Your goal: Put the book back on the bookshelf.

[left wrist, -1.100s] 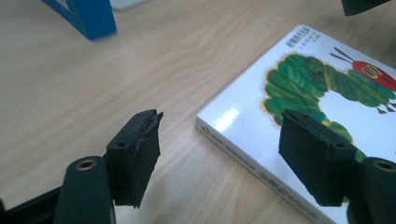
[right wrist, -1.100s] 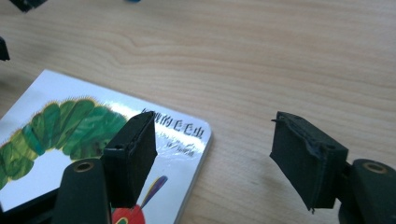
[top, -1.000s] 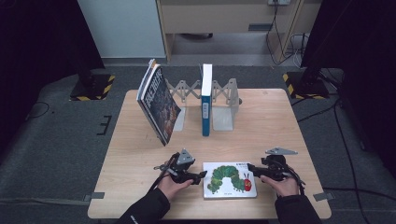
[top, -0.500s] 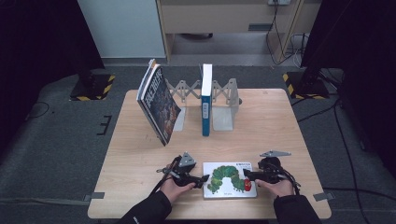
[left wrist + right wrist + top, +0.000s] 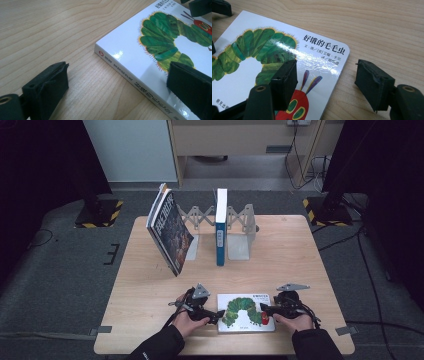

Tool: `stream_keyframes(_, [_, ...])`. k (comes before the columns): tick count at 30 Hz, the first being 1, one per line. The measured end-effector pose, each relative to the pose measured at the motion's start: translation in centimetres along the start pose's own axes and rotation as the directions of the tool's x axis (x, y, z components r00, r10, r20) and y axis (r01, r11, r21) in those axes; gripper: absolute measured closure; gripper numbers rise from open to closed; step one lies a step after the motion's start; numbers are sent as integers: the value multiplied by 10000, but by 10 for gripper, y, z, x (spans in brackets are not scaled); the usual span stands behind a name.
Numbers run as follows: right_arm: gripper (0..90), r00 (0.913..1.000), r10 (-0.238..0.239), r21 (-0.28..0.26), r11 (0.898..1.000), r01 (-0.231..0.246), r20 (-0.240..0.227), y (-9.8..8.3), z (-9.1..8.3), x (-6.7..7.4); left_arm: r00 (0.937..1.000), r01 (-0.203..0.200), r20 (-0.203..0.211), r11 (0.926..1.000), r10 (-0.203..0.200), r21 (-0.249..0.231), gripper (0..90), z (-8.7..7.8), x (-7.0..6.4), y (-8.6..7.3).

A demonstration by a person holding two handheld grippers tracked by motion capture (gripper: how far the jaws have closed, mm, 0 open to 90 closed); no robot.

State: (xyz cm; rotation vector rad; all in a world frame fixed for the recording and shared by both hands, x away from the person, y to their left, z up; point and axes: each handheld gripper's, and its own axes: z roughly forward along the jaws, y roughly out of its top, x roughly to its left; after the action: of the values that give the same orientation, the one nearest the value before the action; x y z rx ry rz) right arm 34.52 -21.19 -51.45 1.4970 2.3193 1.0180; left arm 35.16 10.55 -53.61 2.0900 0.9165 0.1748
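I'm working at the near edge of the wooden surface (image 5: 150, 320) w/ both hands, and the caterpillar picture book (image 5: 246, 312) is lying flat, cover up, right btwn my two tools. My left hand-held gripper (image 5: 216, 314) is sitting at the book's left edge; its jaws have just been opening and are standing wide apart now. In the left gripper view one pad (image 5: 47, 85) is resting over bare wood and the other is hanging above the cover, w/ the book's spine edge (image 5: 130, 77) running btwn them, so nothing is clamped. My right hand-held gripper (image 5: 264, 310) is at the book's right edge, near the red caterpillar head; its jaws have just been closing a bit but are apart. In the right gripper view one pad (image 5: 285, 82) is lying over the cover by the red head and the other is over wood past the book's rounded corner (image 5: 344, 50); it's prob. touching the cover, though I can't tell for sure from this angle. Farther back on the surface, a metal accordion book rack (image 5: 240, 227) is holding a blue book (image 5: 220, 227) upright in its middle slot, well apart from my hands. A dark-covered book (image 5: 170, 232) is leaning at the rack's left end, tilted over toward the left side of the surface. The person's dark sleeves, i.e. mine, are coming in from the bottom of the high view.
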Motion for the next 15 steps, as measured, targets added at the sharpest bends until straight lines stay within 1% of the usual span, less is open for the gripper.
stream_keyframes(1, [343,10000,85,88,9999,-84,-38,0,0,1,10000,-14,2,10000,14,9,19,0,0,0])
stream_keyframes(4, [361,10000,-48,146,9999,48,-16,-1,2,1,10000,3,-12,10000,-3,14,17,0,0,0])
stream_keyframes(7, [380,9999,-108,224,9997,110,-93,-2,2,2,10000,11,-16,10000,-11,9,18,0,0,0])
stream_keyframes(9, [389,9999,-56,199,9998,59,-125,-2,2,2,10000,14,-13,10000,-14,10,18,0,0,0])
stream_keyframes(15, [409,9992,5,254,9997,5,-397,-2,3,2,10000,-11,-44,10000,11,15,14,0,-1,0])
